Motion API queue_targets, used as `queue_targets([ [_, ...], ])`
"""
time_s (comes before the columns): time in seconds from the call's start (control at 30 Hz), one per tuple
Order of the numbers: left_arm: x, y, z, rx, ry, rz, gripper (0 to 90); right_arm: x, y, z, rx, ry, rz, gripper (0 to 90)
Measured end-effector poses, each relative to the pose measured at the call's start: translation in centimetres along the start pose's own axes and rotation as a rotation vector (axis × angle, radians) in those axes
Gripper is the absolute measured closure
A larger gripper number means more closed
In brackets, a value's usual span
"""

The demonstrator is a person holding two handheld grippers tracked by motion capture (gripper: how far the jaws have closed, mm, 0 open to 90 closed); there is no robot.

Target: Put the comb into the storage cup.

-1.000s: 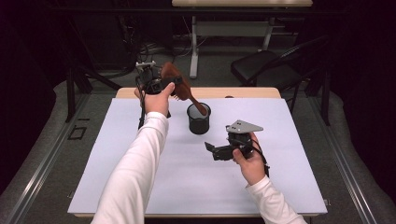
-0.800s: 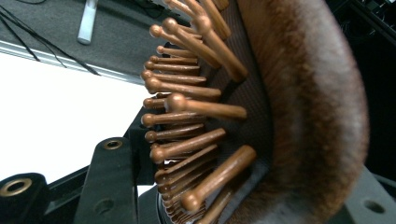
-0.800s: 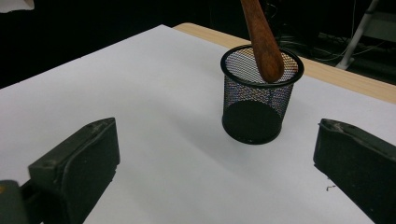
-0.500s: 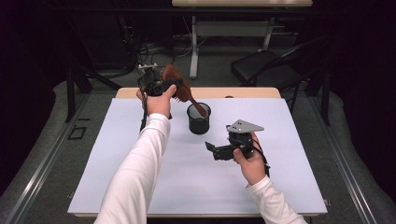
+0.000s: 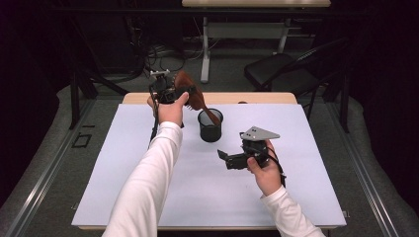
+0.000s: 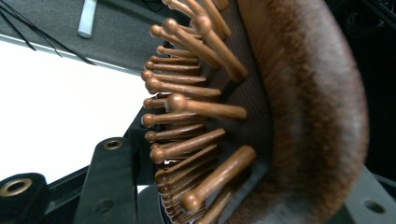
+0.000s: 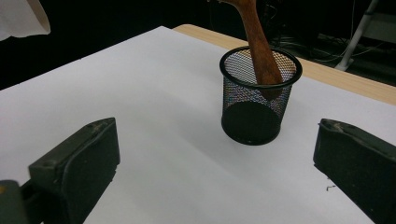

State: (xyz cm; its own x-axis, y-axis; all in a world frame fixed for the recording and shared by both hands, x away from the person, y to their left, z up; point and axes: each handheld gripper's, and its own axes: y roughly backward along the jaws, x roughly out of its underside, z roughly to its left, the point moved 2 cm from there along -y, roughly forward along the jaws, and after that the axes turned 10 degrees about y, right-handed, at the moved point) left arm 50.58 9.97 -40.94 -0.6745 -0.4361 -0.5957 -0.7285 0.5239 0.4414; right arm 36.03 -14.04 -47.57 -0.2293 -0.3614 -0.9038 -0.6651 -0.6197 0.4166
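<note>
Hairbrush (image 5: 190, 93) handle lowered into mesh cup (image 5: 210, 126) — left tool (image 5: 167, 91) grasping brush head, right tool (image 5: 228, 159) released.

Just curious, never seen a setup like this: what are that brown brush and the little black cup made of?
The brush looks like wood: brown, matte, faintly grained, with round-tipped wooden-looking pins; its handle sits in the cup. The cup appears to be black wire mesh, likely metal, since you can see through its walls.
</note>
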Motion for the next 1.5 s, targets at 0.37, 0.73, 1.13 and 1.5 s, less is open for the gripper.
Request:
queue_targets([
  [0.37,0.5,-0.6,0.2,-0.007,-0.003,0.007,47.8,0.0,0.0,0.0,-0.001,-0.002,0.0,0.0],
  [0.73,0.9,-1.0,0.7,-0.014,-0.002,0.015,47.8,0.0,-0.1,0.1,-0.003,0.003,0.002,0.0],
  [1.13,1.2,-1.6,1.0,-0.024,-0.003,0.023,47.8,-0.1,0.2,-0.3,0.005,-0.003,-0.008,0.4],
  [1.5,1.7,-2.2,1.4,-0.033,0.0,0.027,47.8,-0.3,1.5,-2.2,0.041,-0.048,-0.03,0.4],
])
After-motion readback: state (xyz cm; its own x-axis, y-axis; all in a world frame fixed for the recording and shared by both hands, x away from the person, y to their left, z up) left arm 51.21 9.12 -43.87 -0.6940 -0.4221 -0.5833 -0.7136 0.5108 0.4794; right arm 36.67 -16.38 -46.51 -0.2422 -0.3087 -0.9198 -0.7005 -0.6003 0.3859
